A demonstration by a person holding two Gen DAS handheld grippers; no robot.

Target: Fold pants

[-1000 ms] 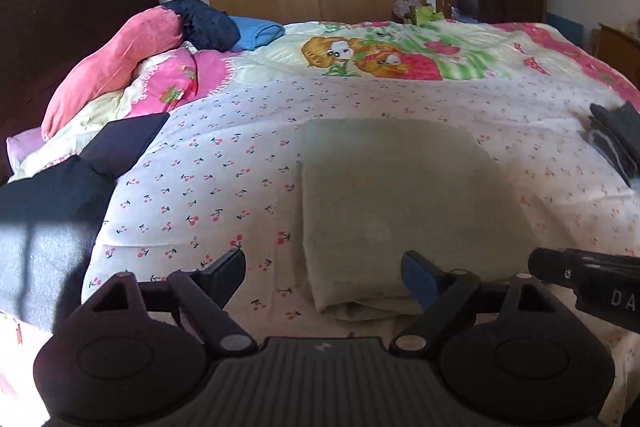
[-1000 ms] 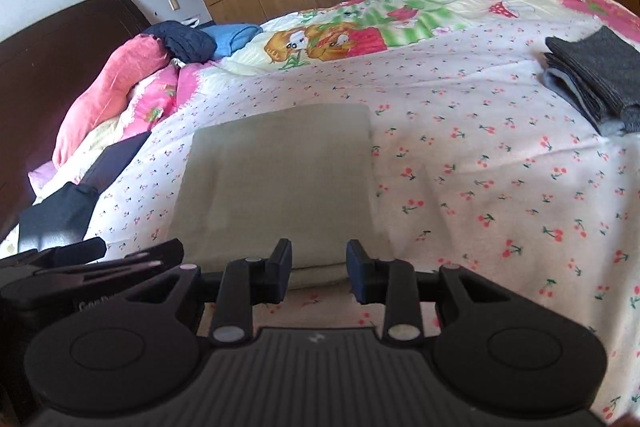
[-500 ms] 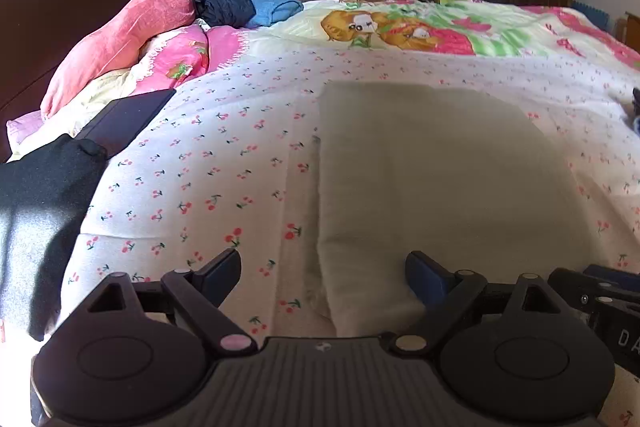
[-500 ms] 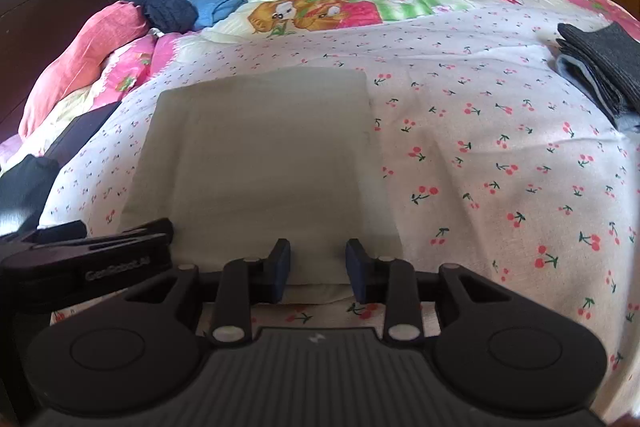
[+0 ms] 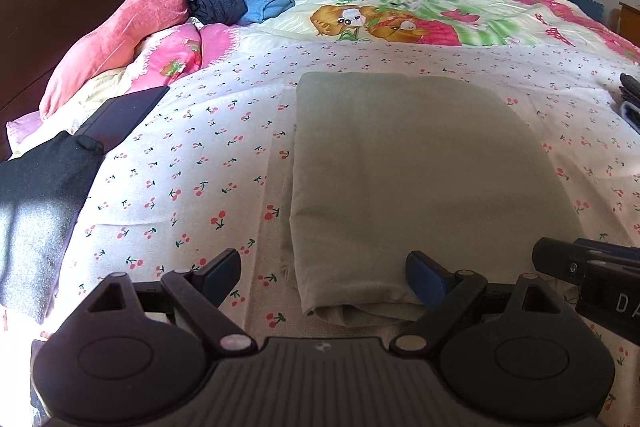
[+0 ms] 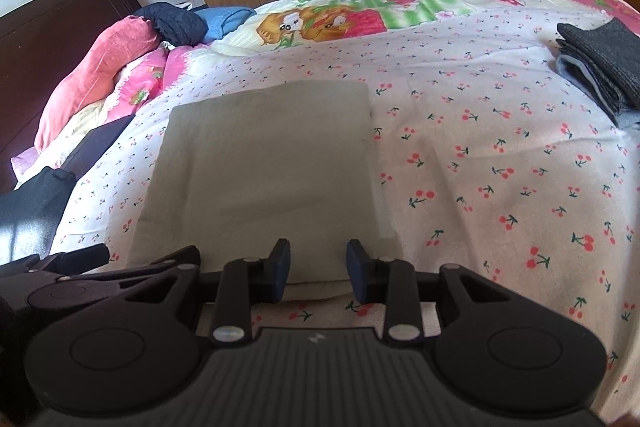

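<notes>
- My left gripper (image 5: pixel 322 277): jaws wide apart, empty, near left corner of the folded pants (image 5: pixel 416 179) between them.
- My right gripper (image 6: pixel 318 269): jaws partly apart, gripping nothing, pants' near edge just ahead.
- Pants lie flat on the cherry-print sheet (image 6: pixel 500 167), ahead of both tools.
- Grey folded clothes (image 6: pixel 604 67) far right.
</notes>
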